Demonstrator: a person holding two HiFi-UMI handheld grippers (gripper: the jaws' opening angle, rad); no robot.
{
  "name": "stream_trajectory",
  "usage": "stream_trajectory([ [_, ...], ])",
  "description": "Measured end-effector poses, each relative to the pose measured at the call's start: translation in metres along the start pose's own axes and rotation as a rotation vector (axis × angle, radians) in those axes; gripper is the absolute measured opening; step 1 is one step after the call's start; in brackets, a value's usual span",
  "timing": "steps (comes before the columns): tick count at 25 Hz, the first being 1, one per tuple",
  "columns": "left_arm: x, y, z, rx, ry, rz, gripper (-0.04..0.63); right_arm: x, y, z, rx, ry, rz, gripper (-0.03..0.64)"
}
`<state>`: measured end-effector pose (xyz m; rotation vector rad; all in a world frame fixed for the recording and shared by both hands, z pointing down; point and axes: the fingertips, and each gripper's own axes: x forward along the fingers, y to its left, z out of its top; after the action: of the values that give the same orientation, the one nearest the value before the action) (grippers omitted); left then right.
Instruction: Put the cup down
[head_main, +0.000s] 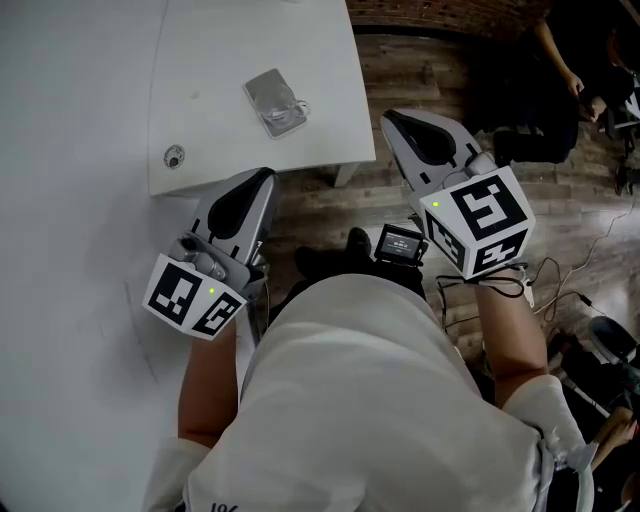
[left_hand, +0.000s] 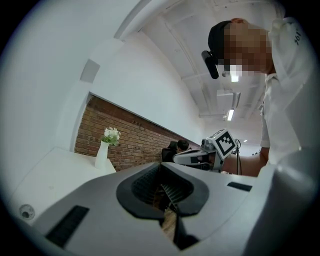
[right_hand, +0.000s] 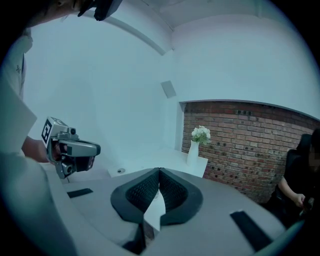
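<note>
Both closed together: left tool at table edge, right tool over open floor.

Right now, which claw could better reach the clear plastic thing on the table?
Probably left: left claw points at the clear plastic thing from the table edge; right claw hangs over floor.

Bench: smooth, matt white top. Floor: wood planks, dull finish. Wall: rough red brick. Left claw and right claw: matt grey plastic shells, black ribbed pads. Shirt: white cloth. Packet: clear glossy plastic.
</note>
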<state>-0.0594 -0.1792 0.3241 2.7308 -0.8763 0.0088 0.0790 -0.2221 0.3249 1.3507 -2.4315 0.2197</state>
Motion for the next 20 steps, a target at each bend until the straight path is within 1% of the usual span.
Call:
stream_trajectory([
  [9,-0.007,-0.007,-0.006,-0.017,0.015,-0.004,0.008,-0.010,0.001,-0.011,0.063,-0.021,-0.022,0.013],
  [20,-0.013,-0.018,-0.011,-0.027,0.033,-0.036,0.008,-0.014,0.010,-0.017,0.068,-0.020,-0.021,0.012],
])
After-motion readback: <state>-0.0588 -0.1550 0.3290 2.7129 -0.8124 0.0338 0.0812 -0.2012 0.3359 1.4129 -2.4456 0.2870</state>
